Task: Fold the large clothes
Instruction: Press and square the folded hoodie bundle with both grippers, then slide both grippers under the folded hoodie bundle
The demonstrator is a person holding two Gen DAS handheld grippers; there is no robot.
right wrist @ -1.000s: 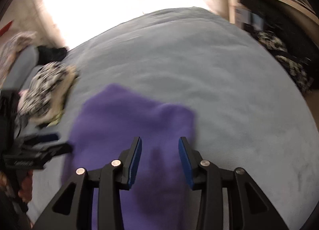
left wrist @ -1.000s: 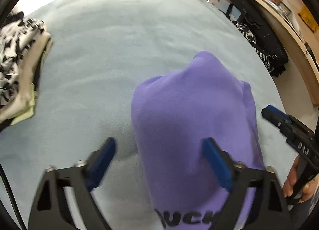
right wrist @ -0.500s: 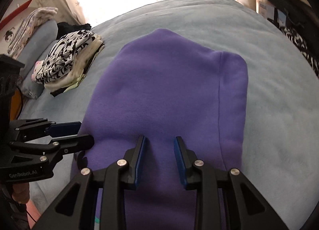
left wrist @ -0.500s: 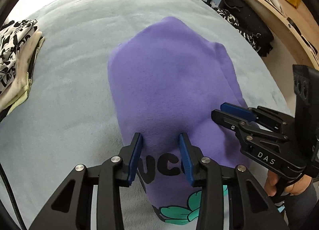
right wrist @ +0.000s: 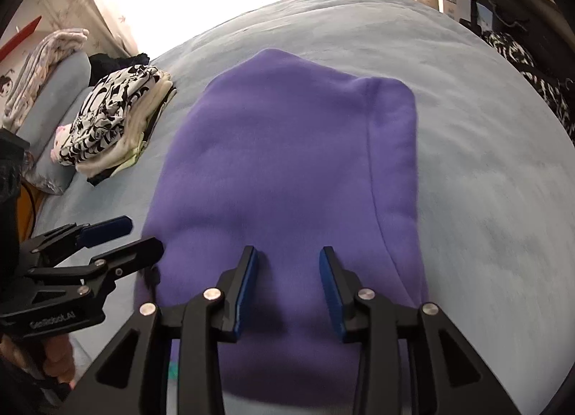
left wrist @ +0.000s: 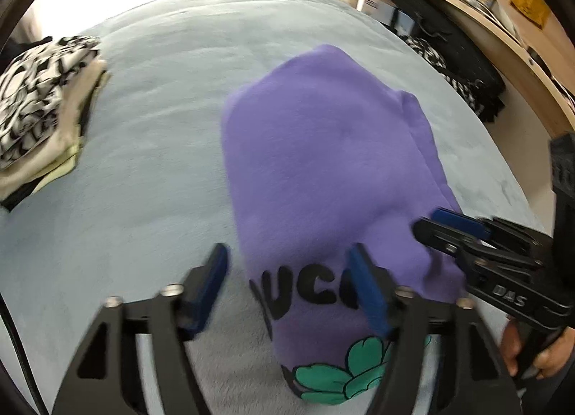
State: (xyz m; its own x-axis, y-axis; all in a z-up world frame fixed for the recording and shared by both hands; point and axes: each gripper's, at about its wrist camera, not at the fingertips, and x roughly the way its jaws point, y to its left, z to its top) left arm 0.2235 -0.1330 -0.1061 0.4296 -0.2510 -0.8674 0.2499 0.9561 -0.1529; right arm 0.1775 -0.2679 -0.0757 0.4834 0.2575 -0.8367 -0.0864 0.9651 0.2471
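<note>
A folded purple sweatshirt (left wrist: 323,163) lies flat on the pale blue bed cover (left wrist: 151,170), its black letters and green flower print at the near end. My left gripper (left wrist: 289,271) hovers over that near left edge with its jaws opening; the cloth lies between them, not pinched. My right gripper (right wrist: 289,271) is above the sweatshirt (right wrist: 287,163) near its front edge. Its jaws are narrower and also opening, with the pads clear of the cloth. Each gripper shows in the other's view: the right gripper (left wrist: 449,228) at the garment's right side, the left gripper (right wrist: 107,235) at its left.
A stack of folded clothes (right wrist: 118,116) topped by a black-and-white print sits at the bed's left, with grey pillows (right wrist: 54,98) behind it. On the right stand a wooden shelf (left wrist: 503,30), a black bag (left wrist: 463,66) and patterned cloth. A person's hand (left wrist: 539,354) grips the right handle.
The left jaws narrowed over the sweatshirt's near end, then spread wide again. The right jaws closed slightly and reopened. Both views shifted along the garment, which now lies flat.
</note>
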